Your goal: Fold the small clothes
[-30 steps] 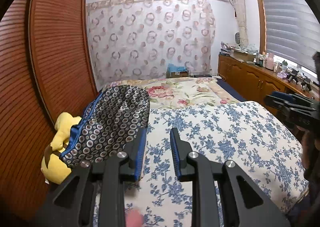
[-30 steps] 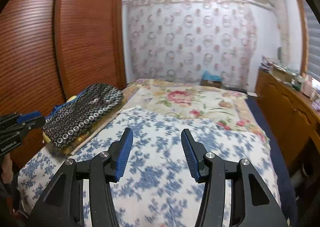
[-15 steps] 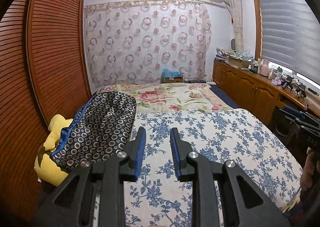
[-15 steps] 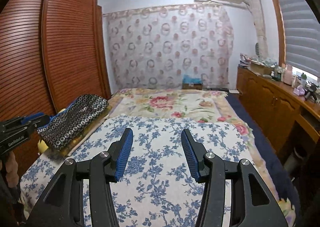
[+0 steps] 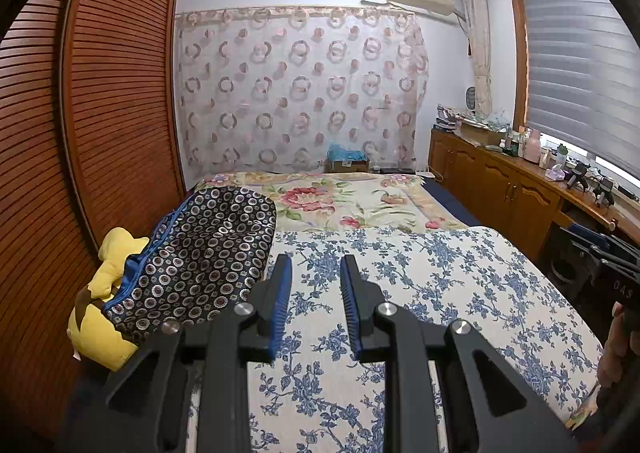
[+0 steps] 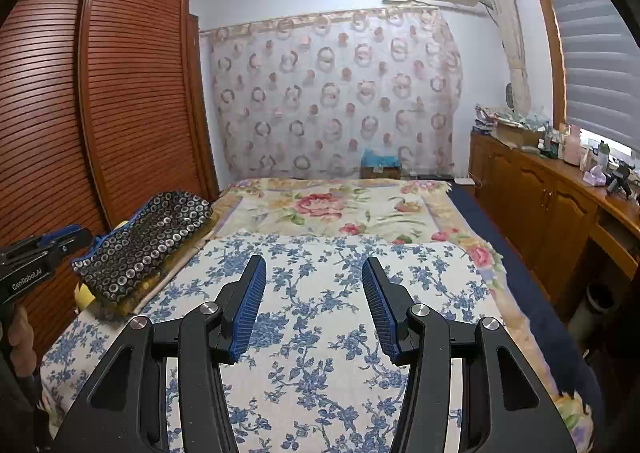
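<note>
A folded dark garment with a ring print and blue lining lies at the left edge of the bed, partly on a yellow plush toy. A blue-flowered cover is spread flat over the near half of the bed. My left gripper hovers over this cover just right of the garment, its jaws a narrow gap apart with nothing between them. My right gripper hangs open and wider over the middle of the cover, also with nothing in it. Each gripper shows at the edge of the other's view, the right gripper and the left gripper.
A slatted wooden wardrobe runs along the left side of the bed. A wooden cabinet with a cluttered top lines the right wall under the window. A rose-print quilt covers the far half, with a curtain behind it.
The right gripper has drawn back and levelled out, so more of the room shows above the bed. The left gripper has hardly moved. Both jaw gaps are the same.
</note>
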Demonstrator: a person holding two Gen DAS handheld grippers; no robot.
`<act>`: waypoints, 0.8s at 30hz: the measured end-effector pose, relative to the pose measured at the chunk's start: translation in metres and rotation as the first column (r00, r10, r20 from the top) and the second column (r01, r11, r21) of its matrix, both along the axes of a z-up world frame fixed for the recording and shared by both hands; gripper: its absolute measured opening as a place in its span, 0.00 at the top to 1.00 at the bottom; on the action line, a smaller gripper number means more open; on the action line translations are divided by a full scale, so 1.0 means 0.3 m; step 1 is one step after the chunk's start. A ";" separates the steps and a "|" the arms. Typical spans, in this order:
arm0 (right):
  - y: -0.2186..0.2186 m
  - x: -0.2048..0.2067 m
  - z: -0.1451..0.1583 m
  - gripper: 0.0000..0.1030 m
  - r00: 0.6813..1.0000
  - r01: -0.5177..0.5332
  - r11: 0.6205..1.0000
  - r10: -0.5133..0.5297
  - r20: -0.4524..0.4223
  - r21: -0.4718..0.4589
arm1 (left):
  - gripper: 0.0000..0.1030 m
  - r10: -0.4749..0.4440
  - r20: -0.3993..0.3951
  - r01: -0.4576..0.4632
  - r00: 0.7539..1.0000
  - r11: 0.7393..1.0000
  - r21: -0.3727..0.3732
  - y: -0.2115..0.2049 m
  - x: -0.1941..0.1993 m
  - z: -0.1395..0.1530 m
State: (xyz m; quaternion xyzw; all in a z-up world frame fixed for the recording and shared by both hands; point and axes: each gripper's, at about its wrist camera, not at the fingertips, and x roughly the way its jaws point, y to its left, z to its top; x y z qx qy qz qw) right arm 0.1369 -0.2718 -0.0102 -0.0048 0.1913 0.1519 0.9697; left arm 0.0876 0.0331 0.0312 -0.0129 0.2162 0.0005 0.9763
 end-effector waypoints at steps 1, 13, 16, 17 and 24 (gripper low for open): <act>0.000 0.000 0.000 0.50 1.000 0.000 1.000 0.000 0.000 -0.001 | 0.78 0.001 0.001 -0.001 1.000 1.000 0.000 0.000 -0.001 0.001; 0.002 0.000 0.000 0.50 1.000 -0.002 1.000 0.002 0.000 0.000 | 0.78 0.002 0.007 -0.002 1.000 1.000 0.000 0.000 -0.003 0.003; 0.004 0.000 -0.001 0.50 1.000 -0.001 1.000 0.001 0.001 0.000 | 0.78 0.001 0.005 -0.001 1.000 1.000 -0.002 -0.001 -0.003 0.003; 0.004 0.000 -0.001 0.50 1.000 0.000 1.000 0.000 0.001 -0.001 | 0.78 0.002 0.005 -0.002 1.000 1.000 -0.002 -0.001 -0.003 0.002; 0.005 0.001 -0.002 0.50 1.000 -0.001 1.000 0.001 0.002 0.000 | 0.78 0.001 0.005 -0.001 1.000 1.000 -0.001 -0.002 -0.004 0.000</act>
